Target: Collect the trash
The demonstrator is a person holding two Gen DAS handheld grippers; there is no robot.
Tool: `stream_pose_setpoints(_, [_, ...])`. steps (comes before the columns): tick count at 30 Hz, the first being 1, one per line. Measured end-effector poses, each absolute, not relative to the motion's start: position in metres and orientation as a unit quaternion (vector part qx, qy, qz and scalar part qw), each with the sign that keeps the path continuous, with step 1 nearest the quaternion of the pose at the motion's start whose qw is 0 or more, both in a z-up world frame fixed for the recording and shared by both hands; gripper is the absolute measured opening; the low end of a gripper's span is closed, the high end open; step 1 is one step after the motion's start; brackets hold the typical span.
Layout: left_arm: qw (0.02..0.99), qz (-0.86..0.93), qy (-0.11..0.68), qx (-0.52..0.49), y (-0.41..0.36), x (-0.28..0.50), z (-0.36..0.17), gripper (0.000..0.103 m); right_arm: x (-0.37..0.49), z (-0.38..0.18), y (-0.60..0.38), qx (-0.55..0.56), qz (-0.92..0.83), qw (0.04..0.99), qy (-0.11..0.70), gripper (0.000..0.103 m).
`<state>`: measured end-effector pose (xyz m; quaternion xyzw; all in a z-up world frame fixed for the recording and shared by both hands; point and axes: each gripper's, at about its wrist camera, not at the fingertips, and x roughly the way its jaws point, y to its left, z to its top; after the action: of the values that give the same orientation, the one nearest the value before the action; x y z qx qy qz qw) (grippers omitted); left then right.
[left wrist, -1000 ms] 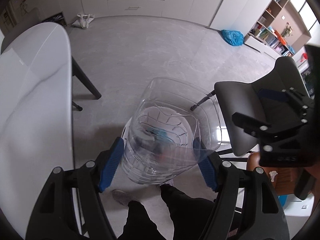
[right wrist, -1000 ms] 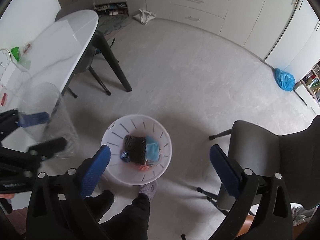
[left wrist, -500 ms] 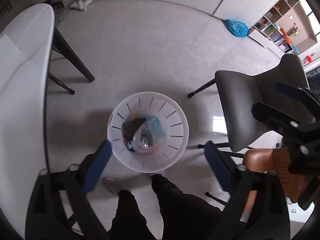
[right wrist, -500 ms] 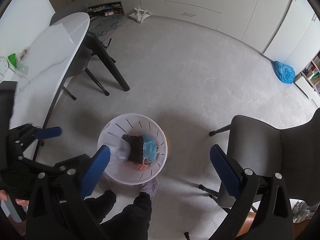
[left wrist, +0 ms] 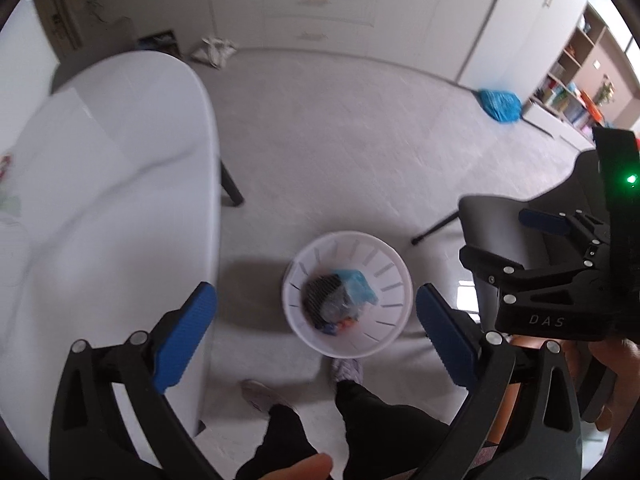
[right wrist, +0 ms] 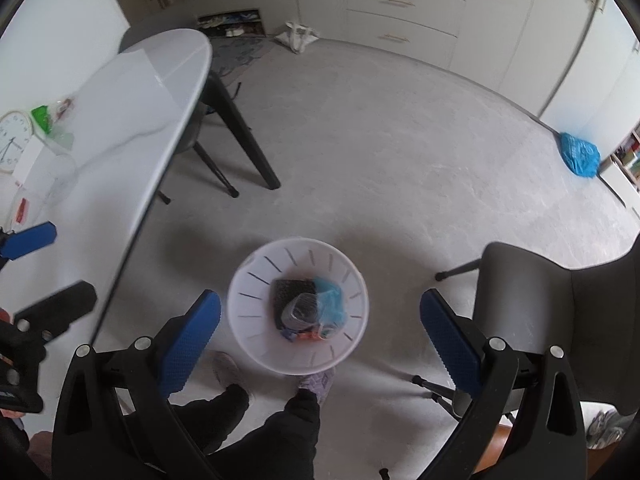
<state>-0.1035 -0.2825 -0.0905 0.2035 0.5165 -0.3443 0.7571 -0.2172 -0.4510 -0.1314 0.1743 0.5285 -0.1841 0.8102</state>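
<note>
My left gripper above white bin on floor, jaws just opened, spread wide, nothing between. Crumpled clear plastic lies in bin atop other trash. My right gripper likewise spread, empty, beside white table.

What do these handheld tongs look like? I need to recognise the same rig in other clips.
Both the left tongs and right tongs have matte black angular arms with silver rivets and ribbed blue pads. The right unit's body reads "DAS" and shows a green light. Trousers are black.
</note>
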Motion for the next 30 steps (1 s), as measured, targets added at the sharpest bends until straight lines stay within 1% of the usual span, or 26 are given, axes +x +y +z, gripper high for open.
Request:
stream_pose_setpoints(2, [0.773,-0.331,0.504,0.196,-0.267,-0.098,-0.078,0.095,-0.208,-0.12,-0.44,0.172,-0.171,0.817,0.523,0.101])
stream_pose_setpoints(6, [0.799,-0.294,0.492,0.184,-0.232,-0.085,-0.056,0.095,-0.186,-0.098,-0.411,0.147,-0.143,0.831,0.516,0.101])
stream_pose_setpoints(15, [0.849,-0.2,0.464,0.152,-0.156,-0.054,-0.02,0.095,-0.128,-0.039,-0.345,0.084,-0.066,0.877,0.469,0.101])
stream_pose_setpoints(21, [0.865,-0.162,0.459,0.124,-0.125,-0.038,-0.009,0.095,-0.106,-0.022,-0.319,0.072,-0.035,0.89,0.449,0.101])
stream_pose_setpoints(30, [0.868,-0.155,0.457,0.114,-0.116,-0.033,-0.007,0.095,-0.098,-0.014,-0.306,0.067,-0.025,0.895,0.441,0.101])
